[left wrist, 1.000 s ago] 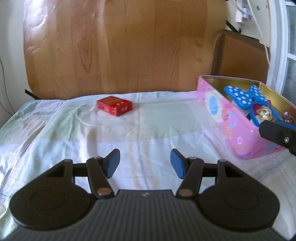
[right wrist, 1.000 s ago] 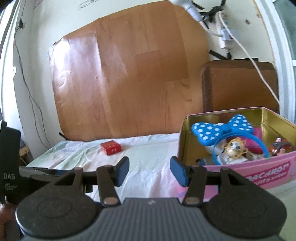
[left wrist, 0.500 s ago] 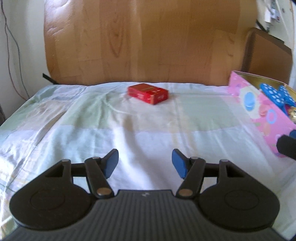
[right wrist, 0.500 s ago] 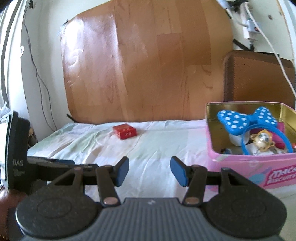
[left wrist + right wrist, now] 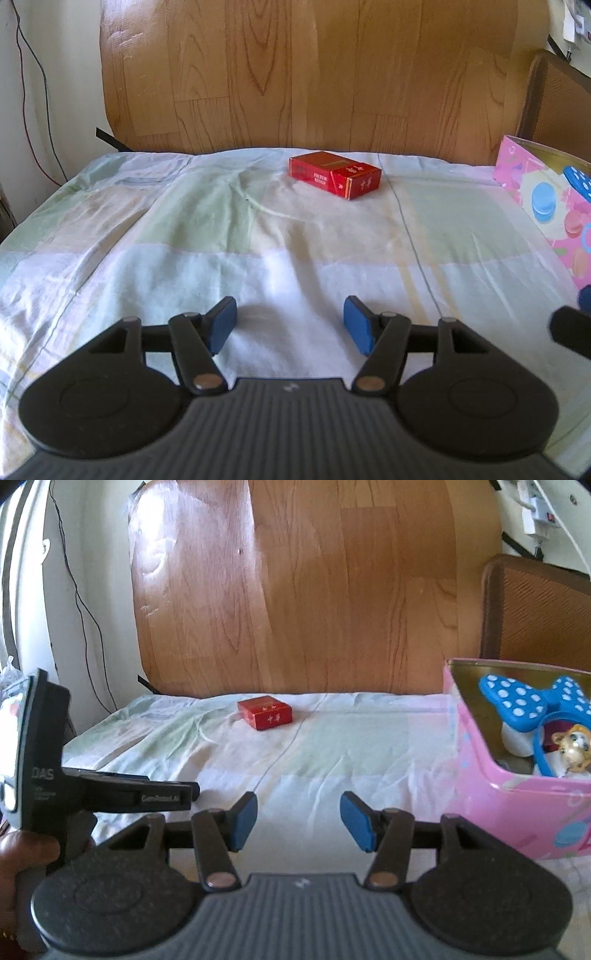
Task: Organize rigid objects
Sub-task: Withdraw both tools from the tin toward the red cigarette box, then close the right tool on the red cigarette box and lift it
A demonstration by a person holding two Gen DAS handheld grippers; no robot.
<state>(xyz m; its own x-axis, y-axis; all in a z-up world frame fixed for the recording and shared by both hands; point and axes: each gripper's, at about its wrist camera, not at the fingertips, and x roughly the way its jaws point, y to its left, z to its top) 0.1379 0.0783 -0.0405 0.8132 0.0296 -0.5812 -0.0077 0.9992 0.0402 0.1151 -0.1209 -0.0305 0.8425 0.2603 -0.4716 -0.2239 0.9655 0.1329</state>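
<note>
Your left gripper (image 5: pixel 290 325) has its jaws standing apart with nothing between them, only sheet (image 5: pixel 295 258) showing through the gap; your right gripper (image 5: pixel 299 819) is likewise parted and empty. The red box (image 5: pixel 335 175) lies flat at the far middle of the bed, close to the wooden board (image 5: pixel 295 74), well apart from both grippers and well left of the pink tin (image 5: pixel 491 801), which stands at the right. The main risk, in my judgement, is the surface: the sheet is soft and creased, so if you press down while closing on the box, it may sink or tip rather than seat between the pads. The box sits skewed to your line of approach, one corner towards you; closing across the corners instead of across two flat faces would likely twist it out of the grip. A third risk is the tin itself: it already holds a blue spotted bow (image 5: pixel 532 701), a blue band and a small figure (image 5: pixel 576 746), so a box dropped carelessly may come to rest on them and lie proud of the rim. Watch also that the two grippers, which ride close together, do not foul one another. As to the box: it is a small, flat, rectangular red carton with gold print and a paler band on the lid, closed, its edges crisp and undented as far as can be seen. It looks stiff enough to take a firm pinch.
</note>
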